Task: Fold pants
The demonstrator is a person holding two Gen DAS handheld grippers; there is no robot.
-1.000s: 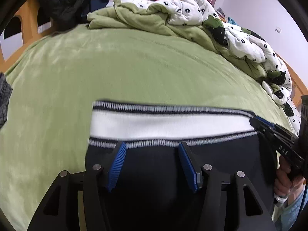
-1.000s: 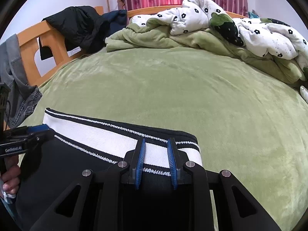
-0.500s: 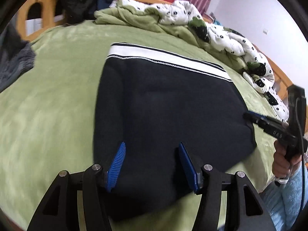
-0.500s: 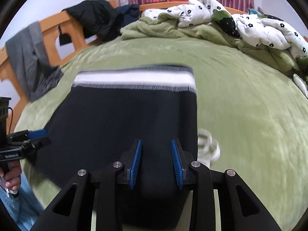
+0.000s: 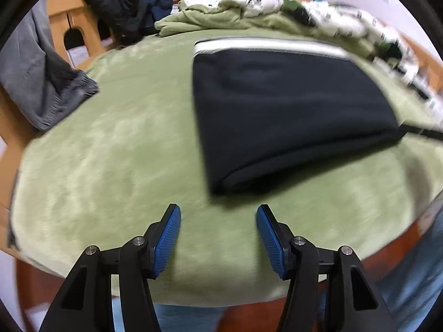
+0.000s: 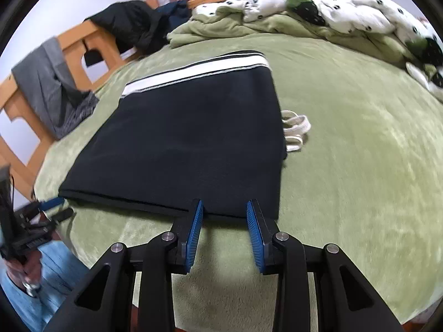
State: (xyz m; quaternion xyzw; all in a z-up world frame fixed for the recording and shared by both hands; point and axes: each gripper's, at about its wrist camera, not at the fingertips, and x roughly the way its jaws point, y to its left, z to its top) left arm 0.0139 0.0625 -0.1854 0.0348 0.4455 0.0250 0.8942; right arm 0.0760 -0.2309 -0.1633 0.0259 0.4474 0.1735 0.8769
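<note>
The black pants [image 5: 282, 110] lie folded flat on the green bed cover [image 5: 110, 152], with the white striped waistband [image 6: 199, 69] at the far end. A white drawstring [image 6: 296, 127] pokes out at their right side. My left gripper [image 5: 218, 210] is open over bare cover, short of the pants' near left corner. It also shows at the left edge of the right wrist view as the left gripper [image 6: 41, 213]. My right gripper [image 6: 224, 203] is open at the near folded edge of the pants [image 6: 193, 138]; its pads do not press on the cloth.
A grey garment [image 6: 55, 88] and a black jacket [image 6: 130, 25] hang on the wooden bed frame [image 5: 63, 25] at the left. A bunched green blanket and spotted white quilt [image 6: 304, 8] fill the far side. A person's jeans [image 6: 33, 276] are by the bed's near edge.
Both grippers drew back toward the near bed edge. The right one let go of the waistband and widened. The pants now lie folded, with the waistband far from both cameras.
</note>
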